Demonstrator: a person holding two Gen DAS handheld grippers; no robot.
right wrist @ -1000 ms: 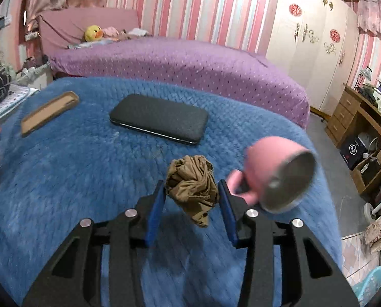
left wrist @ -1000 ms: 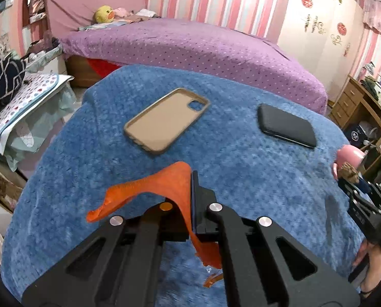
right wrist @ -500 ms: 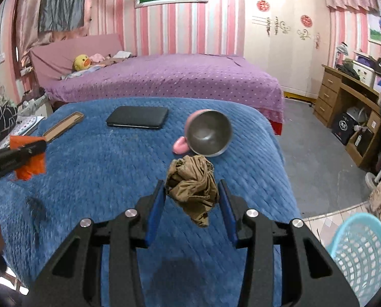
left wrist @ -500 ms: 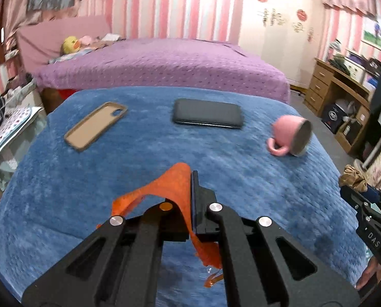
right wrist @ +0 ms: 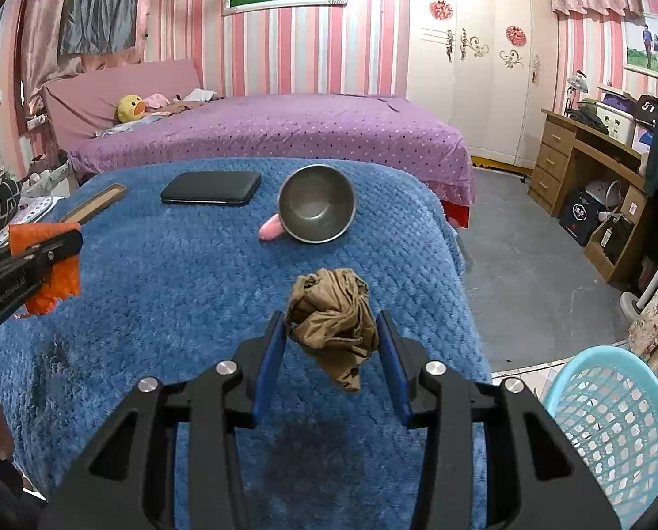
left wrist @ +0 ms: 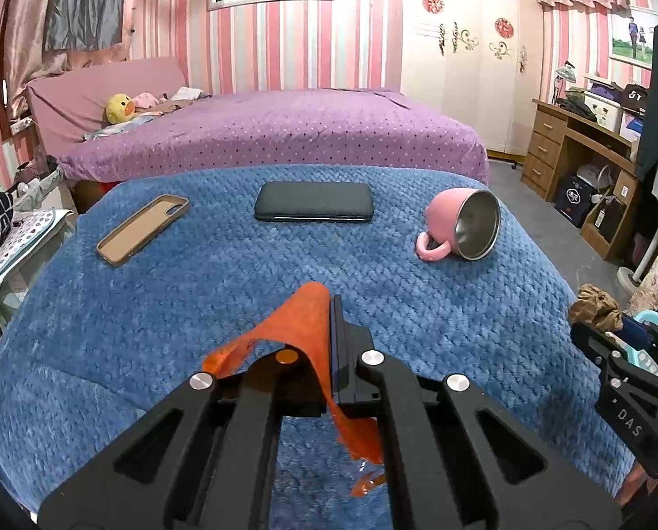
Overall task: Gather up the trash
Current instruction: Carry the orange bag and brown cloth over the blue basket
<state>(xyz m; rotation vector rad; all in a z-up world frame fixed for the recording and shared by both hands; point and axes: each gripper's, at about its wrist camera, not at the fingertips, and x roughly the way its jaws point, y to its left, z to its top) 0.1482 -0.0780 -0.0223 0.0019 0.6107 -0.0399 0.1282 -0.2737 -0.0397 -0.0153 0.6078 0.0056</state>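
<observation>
My left gripper (left wrist: pixel 329 309) is shut on a torn orange wrapper (left wrist: pixel 302 327) and holds it above the blue blanket (left wrist: pixel 196 309); it also shows in the right wrist view (right wrist: pixel 41 260). My right gripper (right wrist: pixel 331 331) is shut on a crumpled brown wad (right wrist: pixel 329 313), held above the blanket's right part; the wad shows at the right edge of the left wrist view (left wrist: pixel 594 311). A light blue mesh basket (right wrist: pixel 607 424) stands on the floor to the lower right of the right gripper.
On the blanket lie a tan phone case (left wrist: pixel 143 229), a black phone (left wrist: pixel 313 207) and a tipped pink mug (left wrist: pixel 461 229). A purple bed (left wrist: pixel 284 132) is behind. A wooden desk (right wrist: pixel 594 168) stands at the right, with grey floor (right wrist: pixel 519 243) between.
Both grippers have pulled back and turned right with their loads. The mug and phone have shifted left in both views. The basket has come further into the right wrist view.
</observation>
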